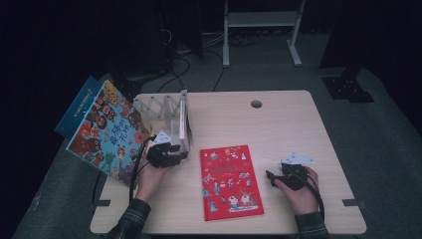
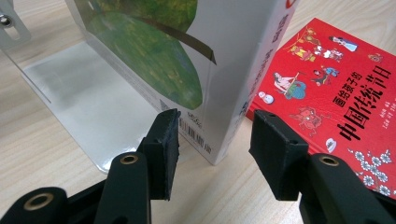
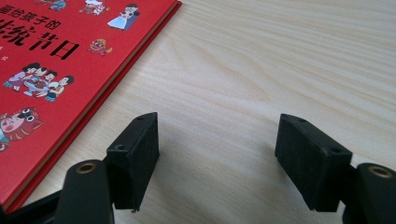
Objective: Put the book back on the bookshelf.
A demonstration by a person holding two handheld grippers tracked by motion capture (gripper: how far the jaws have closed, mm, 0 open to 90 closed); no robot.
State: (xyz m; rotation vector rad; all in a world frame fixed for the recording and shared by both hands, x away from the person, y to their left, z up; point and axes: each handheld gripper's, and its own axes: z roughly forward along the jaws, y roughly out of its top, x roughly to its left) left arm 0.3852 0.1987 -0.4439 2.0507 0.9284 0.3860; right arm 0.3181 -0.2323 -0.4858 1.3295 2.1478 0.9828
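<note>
Left gripper (image 2: 212, 154): fingers apart, pads clear of the upright white book (image 2: 233, 70) standing in the clear rack (image 1: 164, 117); its lower corner sits just ahead, between them. The rack's base plate lies left of the fingers, a red book (image 2: 336, 79) flat on the bench (image 1: 283, 119) to their right. Right gripper (image 3: 217, 158): fingers apart over bare bench, red book to their left.

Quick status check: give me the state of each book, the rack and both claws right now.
Red book: flat on the table, shut, cover up.
White book: upright in the rack, shut.
Rack: standing at the table's left edge.
Cartoon book: tilted, leaning by the rack.
Left claw: open, astride the white book's corner, not pressing it.
Right claw: open, nothing between its pads.
</note>
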